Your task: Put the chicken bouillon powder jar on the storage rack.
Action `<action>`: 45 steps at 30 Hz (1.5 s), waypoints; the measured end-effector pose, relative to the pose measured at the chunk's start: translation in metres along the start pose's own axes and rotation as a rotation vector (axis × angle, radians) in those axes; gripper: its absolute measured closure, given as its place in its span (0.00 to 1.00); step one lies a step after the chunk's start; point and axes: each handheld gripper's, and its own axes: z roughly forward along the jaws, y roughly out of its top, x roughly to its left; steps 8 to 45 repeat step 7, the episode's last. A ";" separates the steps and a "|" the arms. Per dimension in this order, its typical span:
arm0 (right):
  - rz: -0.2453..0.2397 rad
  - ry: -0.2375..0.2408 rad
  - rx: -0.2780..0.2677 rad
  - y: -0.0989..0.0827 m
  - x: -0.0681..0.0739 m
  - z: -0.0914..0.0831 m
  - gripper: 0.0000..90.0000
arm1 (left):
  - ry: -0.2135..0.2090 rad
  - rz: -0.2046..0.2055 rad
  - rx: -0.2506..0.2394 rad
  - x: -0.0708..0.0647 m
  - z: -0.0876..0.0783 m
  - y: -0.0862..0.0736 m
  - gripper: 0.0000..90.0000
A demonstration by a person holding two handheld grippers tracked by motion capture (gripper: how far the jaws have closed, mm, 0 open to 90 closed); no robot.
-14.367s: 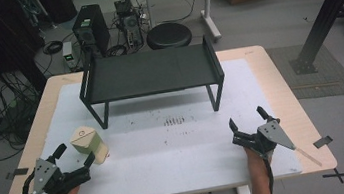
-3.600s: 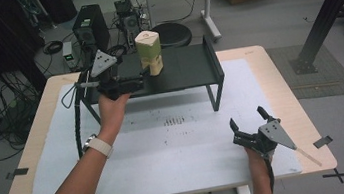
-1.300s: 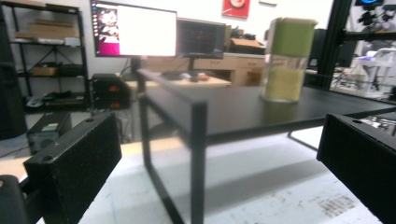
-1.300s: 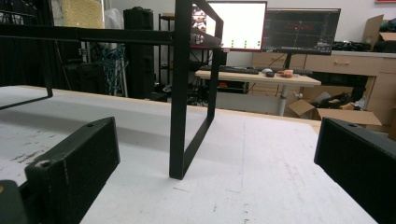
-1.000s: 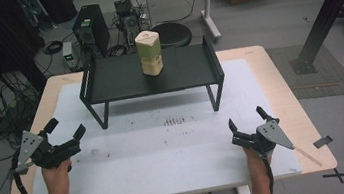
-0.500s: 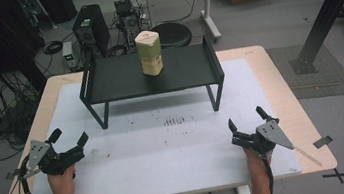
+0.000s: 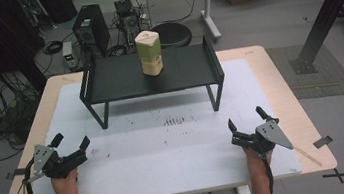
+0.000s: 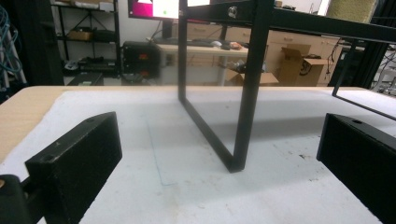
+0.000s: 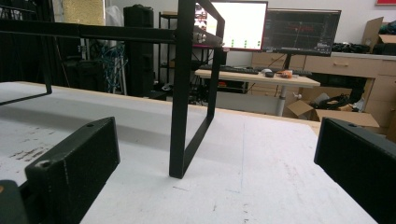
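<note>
Carton (image 7: pixel 149 52) stands upright on the far rack (image 7: pixel 187 73); rest both grippers near, fingers wide, holding nothing.

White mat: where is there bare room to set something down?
The mat lies bare between the left gripper and right gripper, and under the black rack. On the rack, both sides of the beige carton are free.
</note>
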 end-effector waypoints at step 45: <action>0.001 -0.001 0.003 0.000 0.000 0.000 0.00 | 0.005 -0.001 -0.021 0.000 -0.002 -0.001 0.00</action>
